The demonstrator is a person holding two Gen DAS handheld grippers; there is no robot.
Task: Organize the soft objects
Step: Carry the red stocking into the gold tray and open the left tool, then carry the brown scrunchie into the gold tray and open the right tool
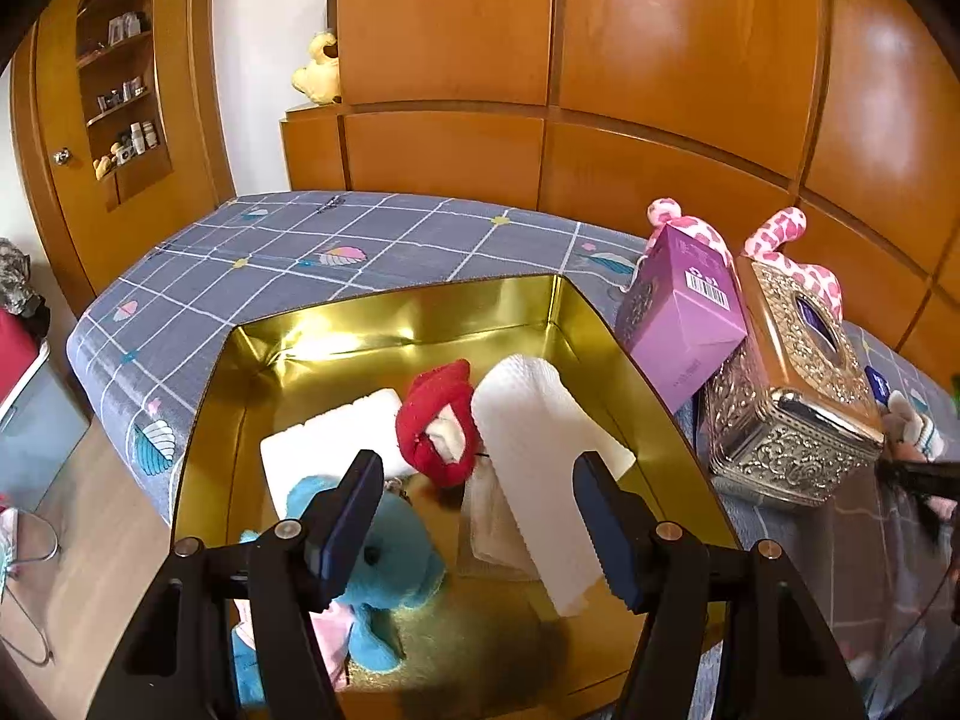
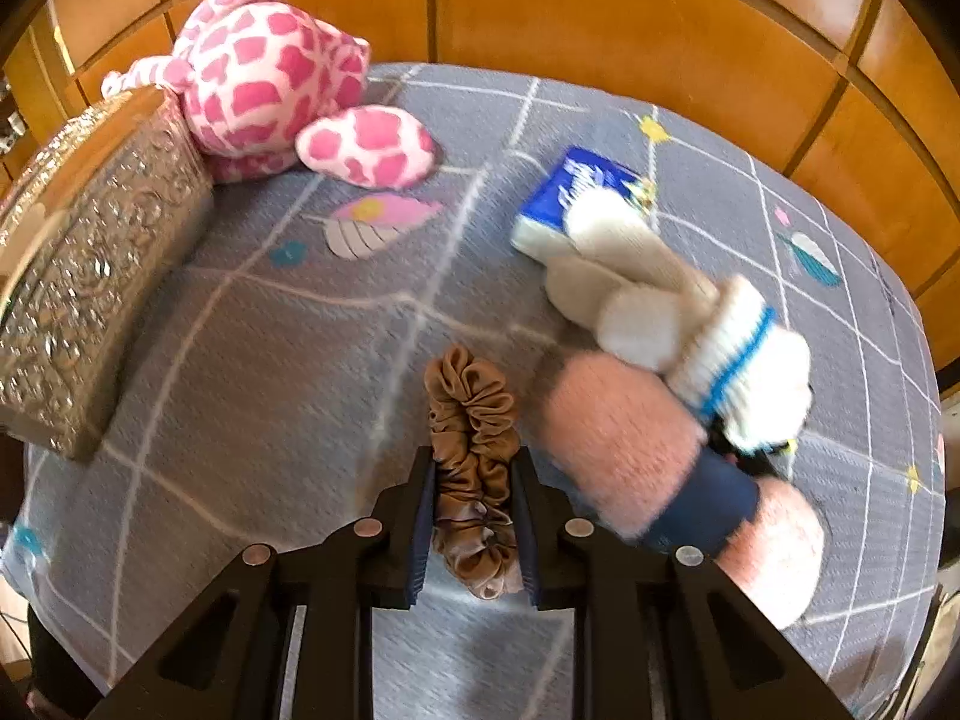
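Nearest of all, the right tongs (image 2: pixel 474 531) are clamped on a brown satin scrunchie (image 2: pixel 474 462), which lies on the grey checked bed (image 2: pixel 252 324). Over the gold tin (image 1: pixel 600 330), the left tongs (image 1: pixel 477 507) stand partly apart with nothing between them.

Behind the bed runs a wooden wardrobe wall (image 1: pixel 660 90). Inside the tin, from large to small, lie a white paper towel (image 1: pixel 534 456) on the right, a blue plush toy (image 1: pixel 378 564) at the near left, a white folded cloth (image 1: pixel 336 438) behind it, and a red sock roll (image 1: pixel 438 420) in the middle. To the right of the tin sit an embossed metal tissue box (image 1: pixel 792 402) and a purple carton (image 1: pixel 684 324) leaning on it, with a pink spotted plush (image 2: pixel 270 72) behind. Right of the scrunchie are a pink fuzzy sock (image 2: pixel 624 444), white socks (image 2: pixel 660 306) and a blue tissue pack (image 2: pixel 570 192).
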